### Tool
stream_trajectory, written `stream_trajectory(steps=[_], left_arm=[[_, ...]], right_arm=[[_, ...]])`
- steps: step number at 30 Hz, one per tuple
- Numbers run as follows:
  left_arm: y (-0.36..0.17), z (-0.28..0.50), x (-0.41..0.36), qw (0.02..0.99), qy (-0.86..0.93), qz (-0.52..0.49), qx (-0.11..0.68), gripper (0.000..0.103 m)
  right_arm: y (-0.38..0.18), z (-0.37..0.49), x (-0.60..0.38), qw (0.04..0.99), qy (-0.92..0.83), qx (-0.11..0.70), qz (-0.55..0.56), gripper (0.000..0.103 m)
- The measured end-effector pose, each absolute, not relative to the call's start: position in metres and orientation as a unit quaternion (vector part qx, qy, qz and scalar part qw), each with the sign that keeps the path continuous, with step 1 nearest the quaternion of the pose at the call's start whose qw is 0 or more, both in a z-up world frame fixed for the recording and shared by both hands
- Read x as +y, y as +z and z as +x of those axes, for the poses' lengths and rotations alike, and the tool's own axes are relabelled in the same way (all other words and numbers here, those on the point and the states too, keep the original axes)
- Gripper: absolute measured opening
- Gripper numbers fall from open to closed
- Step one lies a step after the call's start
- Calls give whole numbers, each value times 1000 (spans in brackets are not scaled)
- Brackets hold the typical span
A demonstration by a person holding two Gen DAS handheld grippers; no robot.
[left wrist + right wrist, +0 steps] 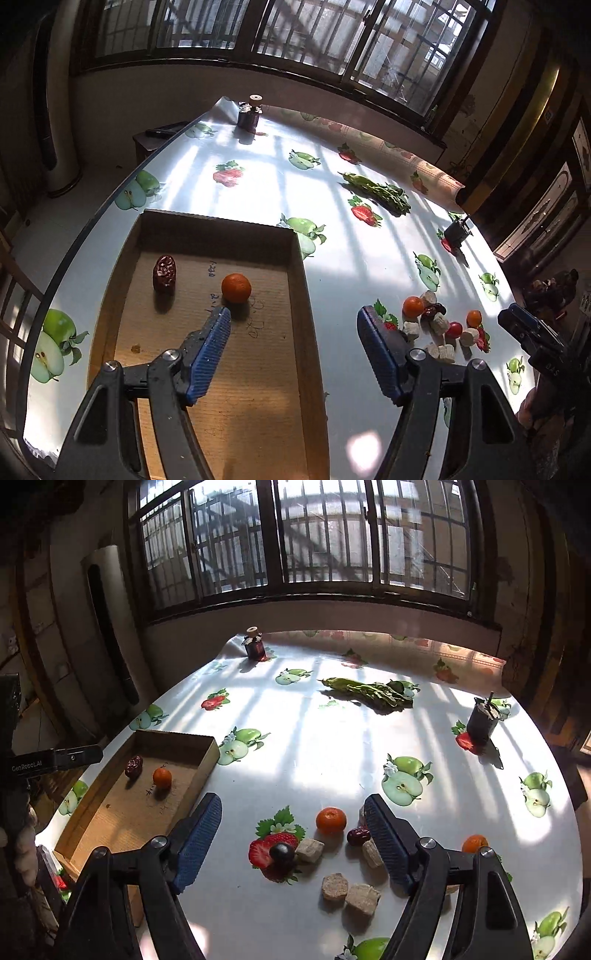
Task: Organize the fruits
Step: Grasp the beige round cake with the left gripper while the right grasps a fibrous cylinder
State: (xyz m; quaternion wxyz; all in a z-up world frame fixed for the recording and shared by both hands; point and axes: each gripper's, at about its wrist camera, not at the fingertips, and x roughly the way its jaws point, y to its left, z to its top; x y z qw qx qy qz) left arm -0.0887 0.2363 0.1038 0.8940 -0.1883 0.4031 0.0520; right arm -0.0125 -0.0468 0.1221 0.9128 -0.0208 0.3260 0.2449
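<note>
Hovering wide apart, left claw (293, 325) above cardboard tray (303, 295), empty.

My left gripper (293, 314) hangs with its jaws wide apart over the box (303, 280), and a mandarin (236, 287) and a date (164, 274) lie inside it. To the right of the box, on the table (314, 746), a pile of fruits (331, 819) and blocks (334, 887) lies under my right gripper (293, 808), whose jaws are also wide. Behind the pile lie leafy greens (369, 694).
</note>
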Motion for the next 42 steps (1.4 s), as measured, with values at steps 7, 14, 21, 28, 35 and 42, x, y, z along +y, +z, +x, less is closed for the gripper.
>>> stream_trajectory(steps=[7,14,21,28,35,42], left_arm=[[65,-64,128,888,-34,-119,443,70],[35,-52,50,878,-91,-54,466,69],[34,-37,7,889,-136,4,438,55],[20,-7,-34,875,-190,94,436,55],[16,4,-25,874,-174,115,439,30],[15,7,-24,876,-180,115,432,30]], right_arm=[[83,-1,-163,908,168,377,65,84],[56,9,-196,900,163,393,95,84],[41,27,-176,895,178,401,82,70],[23,47,-164,884,191,417,88,66],[11,53,-159,879,197,427,81,61],[9,47,-150,881,203,423,58,39]])
